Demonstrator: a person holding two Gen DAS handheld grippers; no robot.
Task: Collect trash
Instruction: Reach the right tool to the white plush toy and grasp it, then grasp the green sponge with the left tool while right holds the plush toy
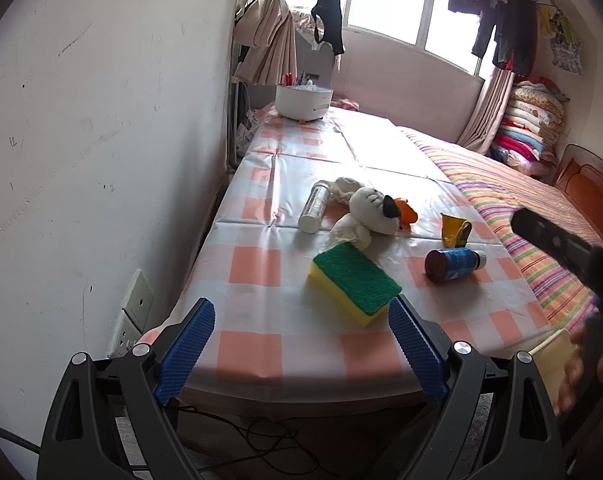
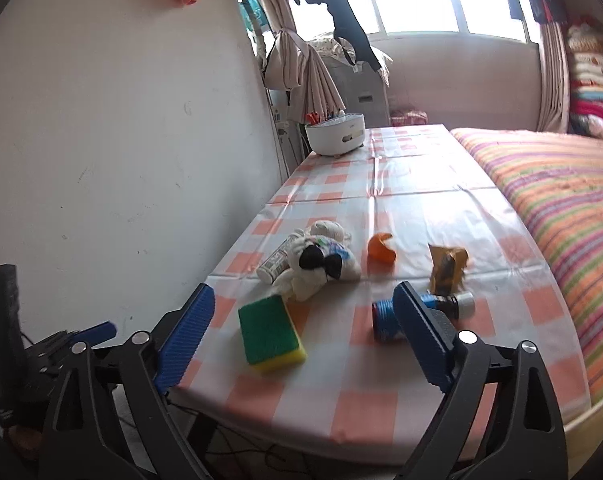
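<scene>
Desk [image 1: 257,268] with checked cloth runs along the wall, bed [image 1: 513,216] beside it. Left hand-held gripper [image 1: 301,344] and right hand-held gripper [image 2: 305,336] both wide, holding nothing, at desk's near edge. On desk mid-area: white bin [image 1: 303,102] at far end, sponge [image 1: 353,282], plush toy [image 1: 371,210], blue bottle [image 1: 453,264], yellow wrapper [image 1: 455,230], orange peel [image 2: 381,248].

1. My left gripper [image 1: 301,344] has black plastic arms with triangular cut-outs and round silver screws at the joints.
2. Its fingers [image 1: 189,350] carry blue ribbed pads.
3. My right gripper [image 2: 303,340] looks the same: black frame, silver screws, blue ribbed pads [image 2: 421,340].
4. My bare hand [image 1: 573,376] shows blurred at the edge.
</scene>
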